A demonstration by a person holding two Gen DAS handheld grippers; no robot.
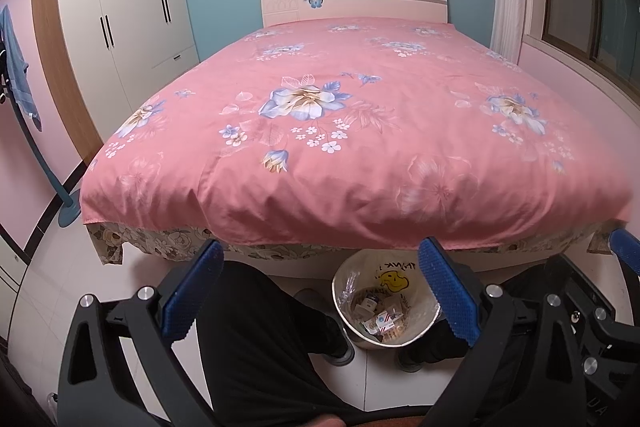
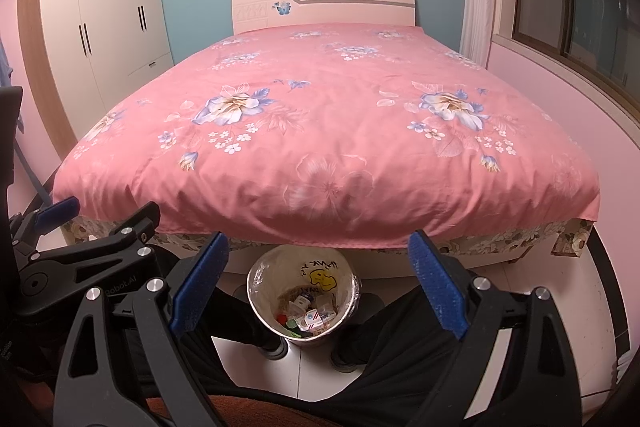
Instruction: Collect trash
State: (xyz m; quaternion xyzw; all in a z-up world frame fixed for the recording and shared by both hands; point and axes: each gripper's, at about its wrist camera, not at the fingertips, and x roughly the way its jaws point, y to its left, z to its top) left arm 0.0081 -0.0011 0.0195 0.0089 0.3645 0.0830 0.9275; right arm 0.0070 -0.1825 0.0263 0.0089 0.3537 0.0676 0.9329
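We held the left gripper [image 1: 320, 291] and right gripper [image 2: 318, 283] with jaws wide apart, gripping nothing, above our dark-trousered knees. The round white trash bin [image 2: 260, 301], smiley-printed and holding small packets, stood on the pale tiled floor [image 2: 560, 291] between our feet, beside the overhanging edge of the pink floral quilt [image 2: 320, 131]. "Robot.AI" showed on the left gripper.

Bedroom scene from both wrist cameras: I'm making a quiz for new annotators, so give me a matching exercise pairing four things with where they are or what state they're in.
Things:
1. trash bin
2. quilt
3. wardrobe
4. left gripper

Place or state:
A. spread flat over the bed
B. on the floor at the foot of the bed, scraps inside
C. jaws wide apart, holding nothing
D. against the wall left of the bed, doors shut

Pairs: 1-B, 2-A, 3-D, 4-C
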